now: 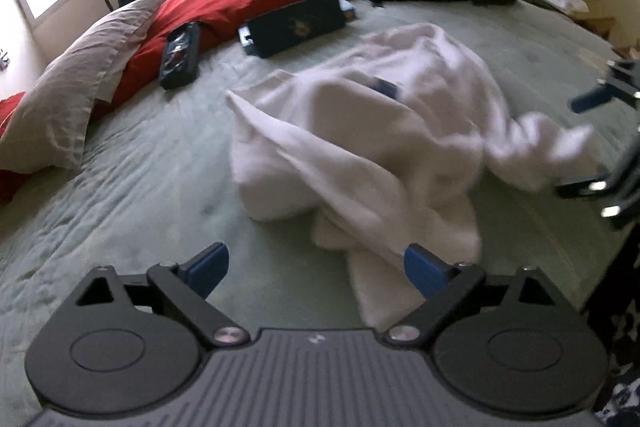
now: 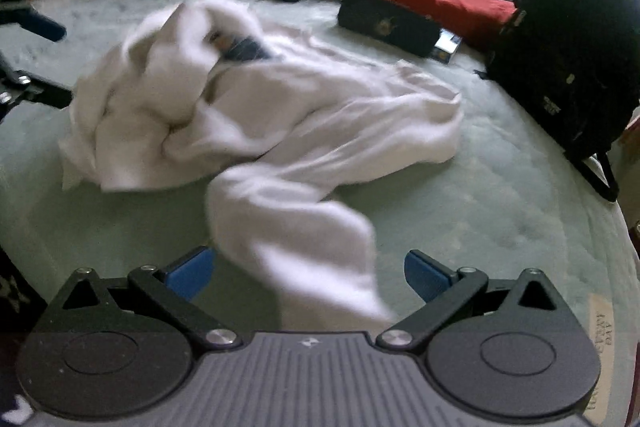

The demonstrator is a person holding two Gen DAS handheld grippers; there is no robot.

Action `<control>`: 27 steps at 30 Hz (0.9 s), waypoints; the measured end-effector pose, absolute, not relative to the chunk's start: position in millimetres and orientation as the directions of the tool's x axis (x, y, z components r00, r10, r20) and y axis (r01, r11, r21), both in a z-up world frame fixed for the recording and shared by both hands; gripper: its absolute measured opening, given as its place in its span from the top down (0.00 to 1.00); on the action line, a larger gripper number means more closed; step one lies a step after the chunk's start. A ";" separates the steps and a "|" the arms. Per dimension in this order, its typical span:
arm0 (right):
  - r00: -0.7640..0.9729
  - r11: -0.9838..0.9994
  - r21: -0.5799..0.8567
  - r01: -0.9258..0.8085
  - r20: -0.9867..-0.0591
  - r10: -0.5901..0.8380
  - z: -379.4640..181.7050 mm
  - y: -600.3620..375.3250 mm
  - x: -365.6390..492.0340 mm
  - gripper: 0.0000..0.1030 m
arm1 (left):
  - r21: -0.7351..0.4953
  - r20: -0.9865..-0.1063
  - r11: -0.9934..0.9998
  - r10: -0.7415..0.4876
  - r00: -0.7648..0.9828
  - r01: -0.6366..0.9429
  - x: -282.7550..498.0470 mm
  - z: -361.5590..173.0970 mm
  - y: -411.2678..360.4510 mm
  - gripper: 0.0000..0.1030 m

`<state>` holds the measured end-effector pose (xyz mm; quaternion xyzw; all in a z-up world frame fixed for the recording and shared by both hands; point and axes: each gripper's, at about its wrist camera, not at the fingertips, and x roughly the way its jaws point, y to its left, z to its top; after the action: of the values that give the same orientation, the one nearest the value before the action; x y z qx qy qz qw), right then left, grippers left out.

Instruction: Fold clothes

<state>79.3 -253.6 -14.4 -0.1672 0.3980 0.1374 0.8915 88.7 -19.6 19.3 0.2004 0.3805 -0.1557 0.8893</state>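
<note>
Garment axis: white garment (image 1: 360,131), long axis from 12 o'clock down to 6 o'clock in the left wrist view, one limb trailing toward 6.
Look: crumpled, bunched folds, blurred, small dark blue patch near the top.
Place: mid pale green bed (image 1: 120,187).
Left gripper (image 1: 316,271): spread wide, gripping nothing.
Right gripper (image 2: 307,273): spread wide, cloth end lying loose between, unpinched.
</note>
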 end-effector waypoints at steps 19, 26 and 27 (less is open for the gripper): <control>0.721 0.975 -0.202 -0.090 -0.689 -0.076 -31.2 -321.9 79.6 0.00 | 0.126 -0.687 0.867 -0.274 0.673 0.482 48.3 1.1 -65.0 0.08; 0.731 0.964 -0.260 -0.059 -0.669 -0.136 -40.8 -328.1 98.7 0.00 | 0.141 -0.696 0.859 -0.268 0.667 0.492 44.4 -4.7 -72.9 0.08; 0.733 0.965 -0.263 -0.026 -0.661 -0.160 -38.1 -337.2 100.9 0.00 | 0.139 -0.697 0.859 -0.269 0.665 0.493 44.1 -5.4 -72.9 0.08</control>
<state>100.9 -337.2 -38.1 -0.1280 0.3632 -0.0365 0.9221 44.1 -72.9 -5.4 0.1602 0.3500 -0.2123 0.8982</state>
